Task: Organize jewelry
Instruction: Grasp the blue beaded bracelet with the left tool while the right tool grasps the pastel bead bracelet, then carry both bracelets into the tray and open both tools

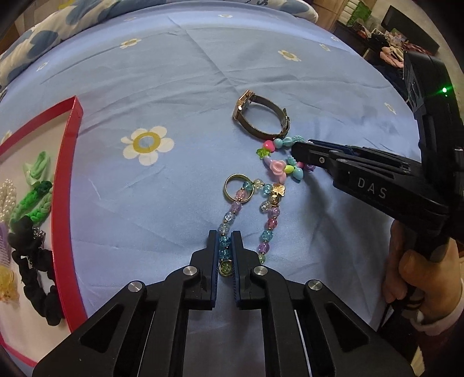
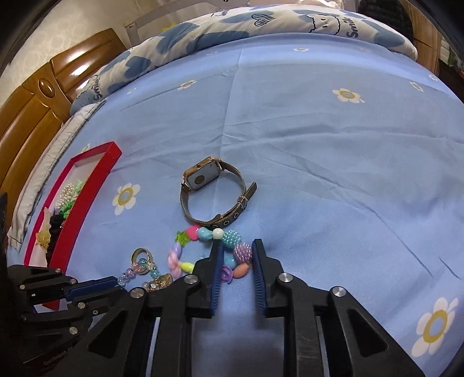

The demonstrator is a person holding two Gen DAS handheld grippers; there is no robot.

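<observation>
My left gripper [image 1: 224, 246] is clenched on the crackle-glass bead keychain strand [image 1: 224, 240]; my right gripper [image 2: 236, 255] straddles the chunky pastel plastic bead bracelet [image 2: 242, 252], grip unclear.

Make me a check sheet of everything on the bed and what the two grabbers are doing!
Surface: blue bedsheet with daisy print, creased.
Job's things: crackle-bead chain with a gold ring; chunky pastel bead bracelet; watch lying loose beside them; red tray.
In the tray: pearl piece, green hair ties, black scrunchie, yellow piece.
Clutter: nothing seen.
Grippers: left gripper has its jaws closed on the crackle-bead chain; right gripper has its jaws around the bracelet's beads, whether gripping I cannot tell.
Cables: nothing seen.
Surroundings: patterned quilt, wooden headboard.
</observation>
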